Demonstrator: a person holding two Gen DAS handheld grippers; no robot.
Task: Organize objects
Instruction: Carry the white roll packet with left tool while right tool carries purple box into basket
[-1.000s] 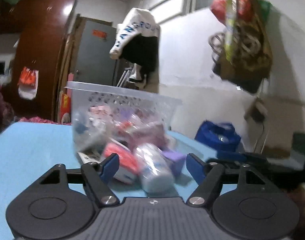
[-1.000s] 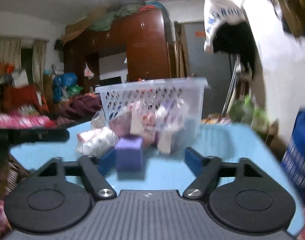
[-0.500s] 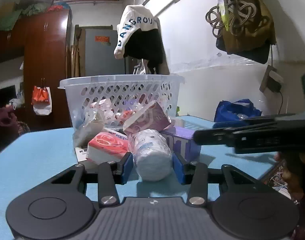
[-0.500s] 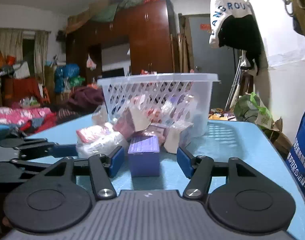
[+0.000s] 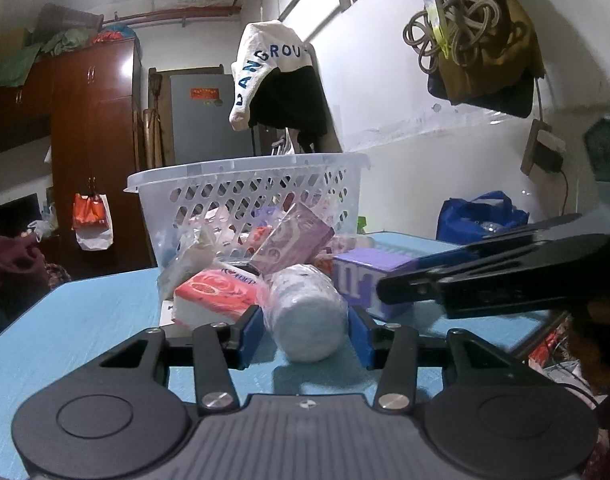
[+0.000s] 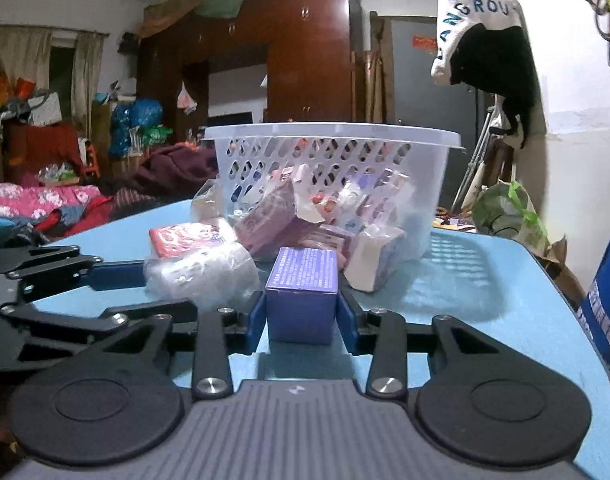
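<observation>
Both grips look best finished by squeezing gently and lifting straight up, clear of the pile in front of the white perforated plastic basket [image 5: 249, 196].

The left gripper [image 5: 305, 330] has its jaws closed against the plastic-wrapped white roll [image 5: 305, 316], which lies on the blue counter [image 5: 77, 320] just before the basket.

The right gripper [image 6: 301, 322] holds its jaws against both sides of the purple cardboard box [image 6: 301, 296], upright before the same basket.
</observation>
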